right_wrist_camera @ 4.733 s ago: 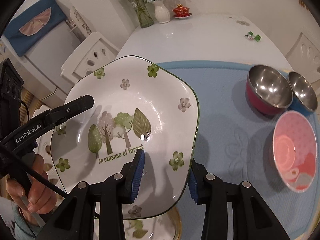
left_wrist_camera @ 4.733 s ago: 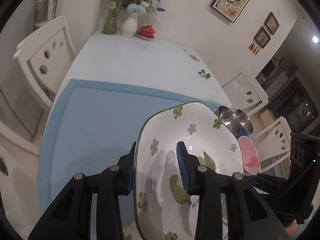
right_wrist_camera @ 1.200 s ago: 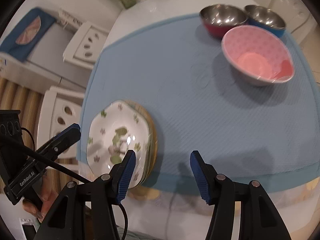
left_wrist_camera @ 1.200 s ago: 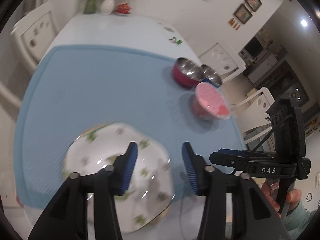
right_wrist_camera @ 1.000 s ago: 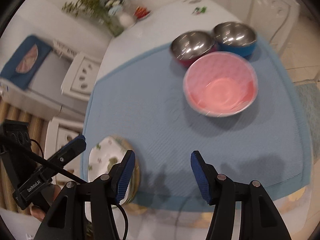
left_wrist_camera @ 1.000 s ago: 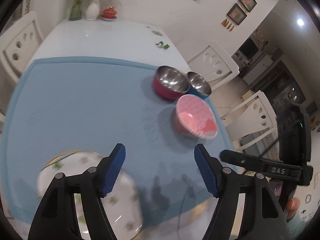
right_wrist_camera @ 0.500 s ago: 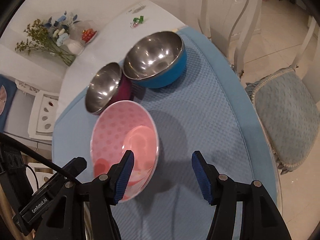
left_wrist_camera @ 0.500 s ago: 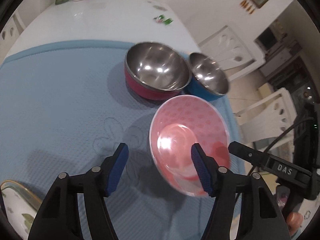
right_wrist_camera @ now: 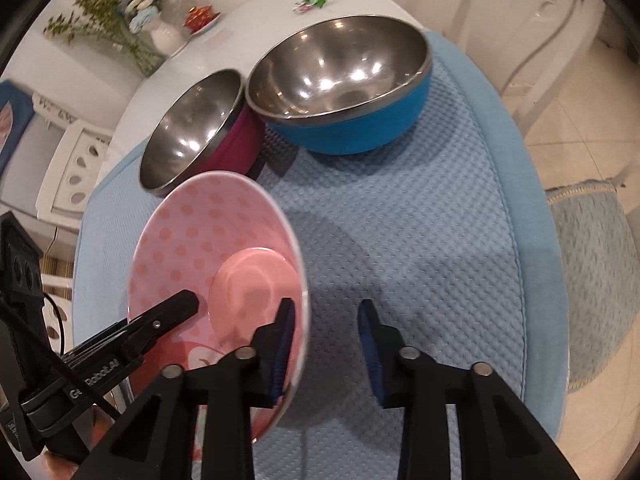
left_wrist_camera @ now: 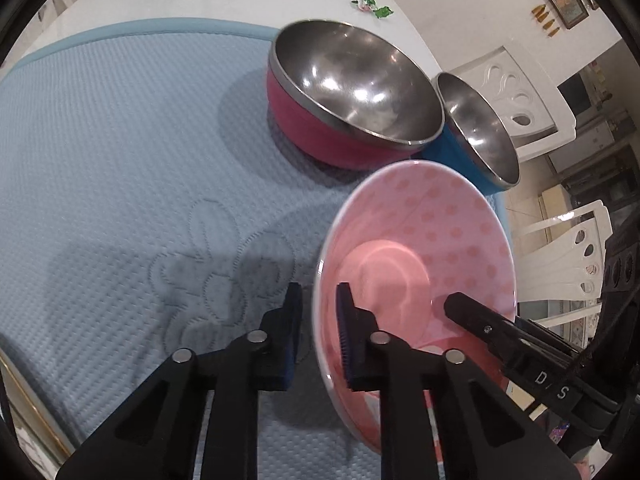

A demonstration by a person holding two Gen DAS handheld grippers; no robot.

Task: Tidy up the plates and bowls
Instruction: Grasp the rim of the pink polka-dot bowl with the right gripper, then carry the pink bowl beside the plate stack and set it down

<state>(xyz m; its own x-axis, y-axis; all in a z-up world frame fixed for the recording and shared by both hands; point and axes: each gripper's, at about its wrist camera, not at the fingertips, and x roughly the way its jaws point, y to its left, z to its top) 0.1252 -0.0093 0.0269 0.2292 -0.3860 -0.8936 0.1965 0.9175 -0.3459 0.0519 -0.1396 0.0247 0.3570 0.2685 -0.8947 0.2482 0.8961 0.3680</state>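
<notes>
A pink dotted bowl (left_wrist_camera: 420, 248) sits on the blue mat in front of two steel bowls, one red outside (left_wrist_camera: 320, 136) and one blue outside (left_wrist_camera: 476, 128). My left gripper (left_wrist_camera: 318, 320) is shut on the pink bowl's near-left rim, one pad inside and one outside. In the right wrist view the pink bowl (right_wrist_camera: 208, 232) lies left of centre. My right gripper (right_wrist_camera: 326, 332) straddles its right rim with its jaws closing. The inner pad is at the wall; the outer pad stands clear of it. The left gripper's finger (right_wrist_camera: 172, 308) shows inside the bowl.
The blue mat (left_wrist_camera: 100, 140) covers the near half of the white table. White chairs (left_wrist_camera: 516, 92) stand along the right side, and a cushioned seat (right_wrist_camera: 592, 260) sits beyond the table's edge. A flower vase (right_wrist_camera: 160, 36) and a small green trinket (left_wrist_camera: 372, 2) are at the far end.
Both grippers left the flowered plate on the stack, swung over to the pink bowl and came down on it. The left jaws closed on its rim; the right jaws narrowed.
</notes>
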